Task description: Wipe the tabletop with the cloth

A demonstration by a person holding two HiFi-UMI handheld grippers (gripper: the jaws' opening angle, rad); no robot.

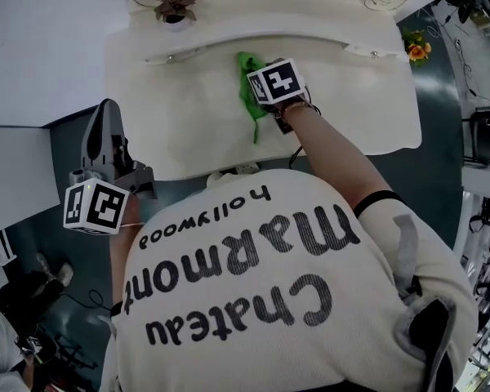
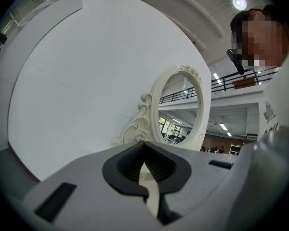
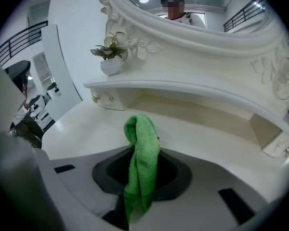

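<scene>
One green cloth (image 3: 142,162), judged soft, light and limp, is clamped bunched in the right gripper (image 3: 135,214) above the cream tabletop (image 3: 82,126); its gathered-fold hold looks adequate; left gripper (image 2: 151,196) is closed on nothing, held clear.

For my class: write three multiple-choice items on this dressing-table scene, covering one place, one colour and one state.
1. Where does the potted plant stand?
A. on the shelf under the mirror
B. on the floor
C. on a chair

2. What colour is the cloth?
A. red
B. green
C. blue

3. The right gripper is:
A. open and empty
B. shut on the cloth
C. lying on the floor

Answers:
A, its pot sits on the shelf.
B, it is bright green.
B, the cloth is pinched between its jaws.
</scene>
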